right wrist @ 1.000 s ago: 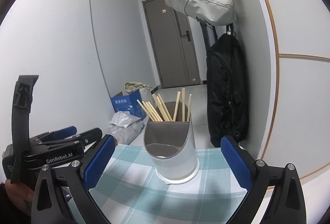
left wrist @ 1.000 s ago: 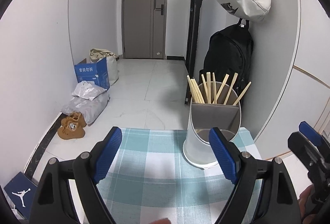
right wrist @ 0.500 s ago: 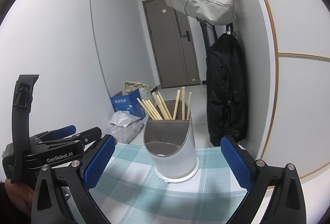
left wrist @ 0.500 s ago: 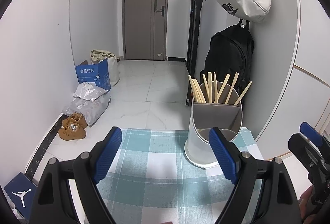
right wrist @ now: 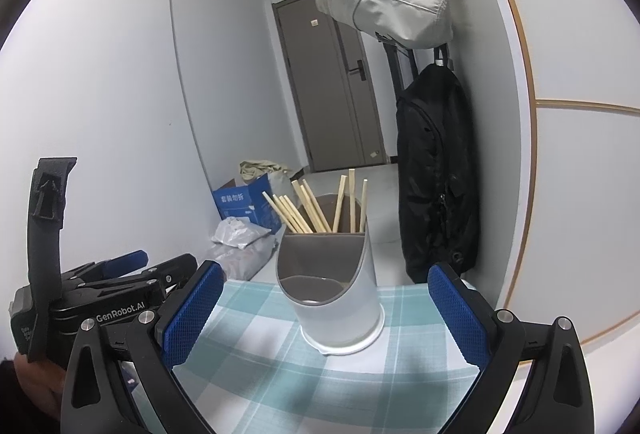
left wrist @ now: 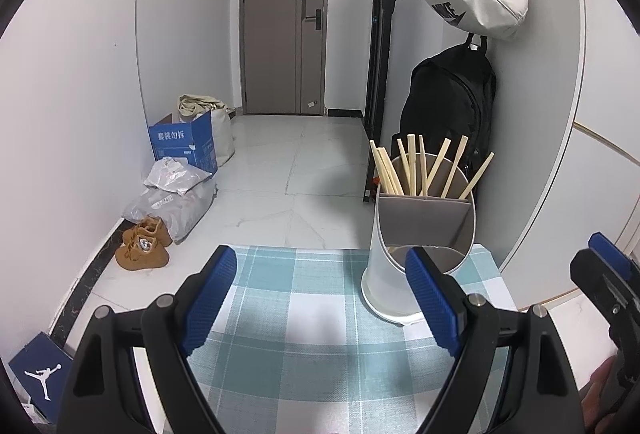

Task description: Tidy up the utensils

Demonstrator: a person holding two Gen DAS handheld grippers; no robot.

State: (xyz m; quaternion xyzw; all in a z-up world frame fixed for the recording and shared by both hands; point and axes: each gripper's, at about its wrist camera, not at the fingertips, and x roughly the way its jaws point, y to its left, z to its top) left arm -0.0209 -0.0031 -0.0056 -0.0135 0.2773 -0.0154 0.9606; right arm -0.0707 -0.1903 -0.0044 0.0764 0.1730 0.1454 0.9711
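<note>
Our left gripper [left wrist: 320, 298] and right gripper [right wrist: 324, 318] hover released and empty before the holder [right wrist: 334, 298] of chopsticks [right wrist: 316, 210]; we should approach slowly.

Left gripper [left wrist: 322, 298]: jaws spread wide, nothing between the blue ribbed pads [left wrist: 208, 300]. In its own wrist view the black finger arms enter from 7 and 5 o'clock, and the pads point toward 12 o'clock.

Right gripper [right wrist: 326, 312]: jaws likewise spread wide and holding nothing; its blue pads [right wrist: 460, 314] sit at 8 and 4 o'clock of its own view.

The two units are side by side (each visible in the other's camera): the right one appears at 4 o'clock of the left view, the left one at 8 o'clock of the right view.
</note>
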